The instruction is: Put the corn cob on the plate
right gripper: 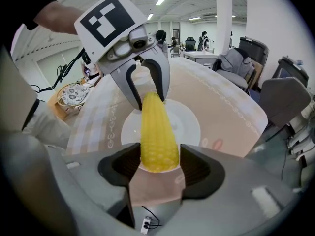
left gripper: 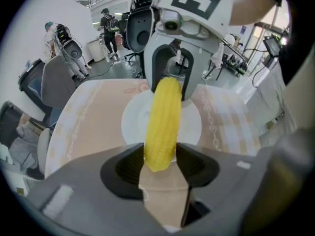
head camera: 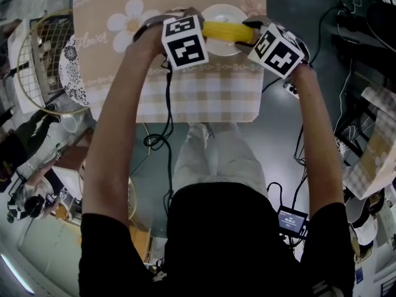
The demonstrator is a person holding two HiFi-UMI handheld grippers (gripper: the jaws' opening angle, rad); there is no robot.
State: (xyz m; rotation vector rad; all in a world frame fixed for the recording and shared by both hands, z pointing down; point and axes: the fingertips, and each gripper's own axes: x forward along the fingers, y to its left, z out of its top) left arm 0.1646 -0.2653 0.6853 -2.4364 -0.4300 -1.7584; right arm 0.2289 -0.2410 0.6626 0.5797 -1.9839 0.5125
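Observation:
A yellow corn cob (head camera: 228, 31) lies level between my two grippers, over a white plate (head camera: 224, 10) at the far side of the table. My left gripper (head camera: 206, 30) grips the cob's narrow tip (left gripper: 164, 122); its jaws touch the tip on both sides. My right gripper (head camera: 250, 33) is shut on the thick end (right gripper: 157, 132). In the left gripper view the right gripper (left gripper: 172, 80) faces me across the plate (left gripper: 133, 124). In the right gripper view the left gripper (right gripper: 147, 90) straddles the far end above the plate (right gripper: 189, 124). Whether the cob touches the plate I cannot tell.
The table wears a beige cloth (head camera: 198, 91) with flower print and a plaid border. A wire basket (head camera: 34, 60) and a patterned dish (head camera: 74, 73) sit off its left edge. Cables (head camera: 161, 135) trail on the floor. Chairs and people stand far behind.

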